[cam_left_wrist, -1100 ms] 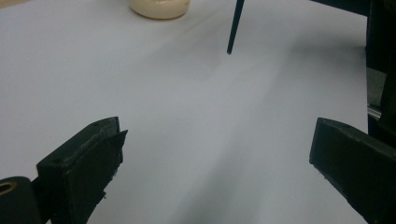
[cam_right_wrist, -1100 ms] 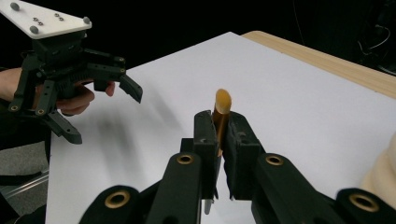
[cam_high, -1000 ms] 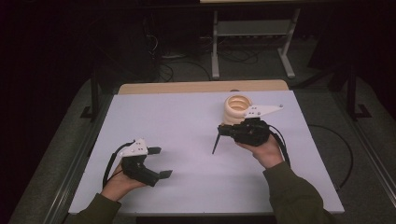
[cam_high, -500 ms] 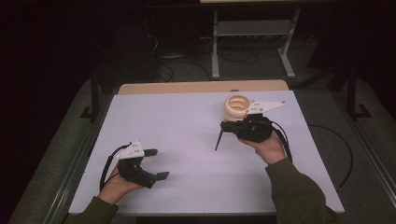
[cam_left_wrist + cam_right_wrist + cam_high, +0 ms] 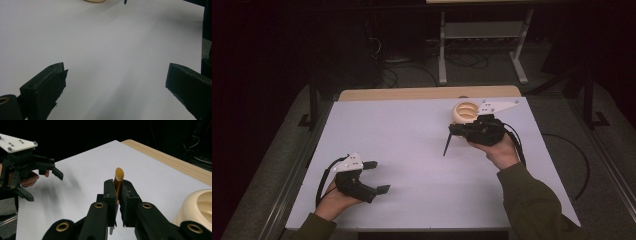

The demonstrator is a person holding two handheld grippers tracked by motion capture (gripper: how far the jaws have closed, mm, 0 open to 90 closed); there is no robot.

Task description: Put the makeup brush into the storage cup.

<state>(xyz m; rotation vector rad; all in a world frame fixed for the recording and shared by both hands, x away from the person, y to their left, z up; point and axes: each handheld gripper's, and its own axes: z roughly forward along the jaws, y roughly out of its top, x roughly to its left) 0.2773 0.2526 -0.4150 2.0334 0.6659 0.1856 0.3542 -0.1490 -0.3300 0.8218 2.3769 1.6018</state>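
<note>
A thin tool with an amber end stands between the jaws of my right gripper, which is shut on it. In the high view the tool's dark lower part slants down to the white table from the right gripper. A cream bowl-like holder sits just beyond that gripper, and its rim appears at the right of the right gripper view. My left gripper rests near the front left, open with nothing between its jaws. It is also seen across the table.
A bare wooden strip runs along the table's far edge. Metal rails flank the left side, and a stand with cables is on the dark floor behind. The white sheet between the two grippers is bare.
The left gripper has drifted slightly toward the near left. The right gripper has shifted only a little while gripping the tool.
</note>
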